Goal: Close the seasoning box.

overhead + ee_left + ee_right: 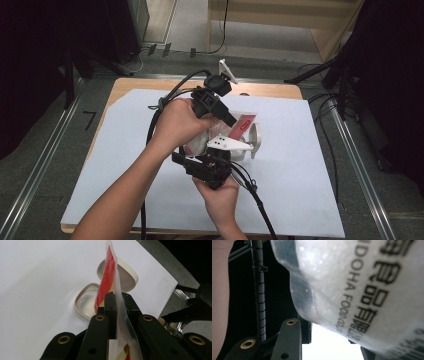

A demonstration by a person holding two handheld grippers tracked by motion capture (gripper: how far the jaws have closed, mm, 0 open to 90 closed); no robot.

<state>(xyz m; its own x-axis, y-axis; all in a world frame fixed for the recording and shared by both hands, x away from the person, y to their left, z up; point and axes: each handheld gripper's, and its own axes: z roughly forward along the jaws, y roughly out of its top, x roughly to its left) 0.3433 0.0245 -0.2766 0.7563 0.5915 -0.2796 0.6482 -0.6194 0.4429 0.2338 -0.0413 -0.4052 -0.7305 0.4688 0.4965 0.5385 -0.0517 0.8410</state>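
Both grippers had the packet [235, 131] up over the white container [254, 141]: left gripper [115, 300] clamped on its sealed edge, right gripper [215, 161] gripping the body from below, long axis tilting toward the container just beyond.

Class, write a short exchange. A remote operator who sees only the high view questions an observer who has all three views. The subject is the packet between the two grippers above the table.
Operator: From up here I can't make out the tips of the left gripper. Has it got the packet?
Observer: Yes. Its jaws are shut on the packet's clear sealed edge, just beside the red panel.
Operator: And the right gripper underneath?
Observer: The packet's translucent body, with its black lettering, lies between that gripper's jaws. I can't tell whether they press on it.
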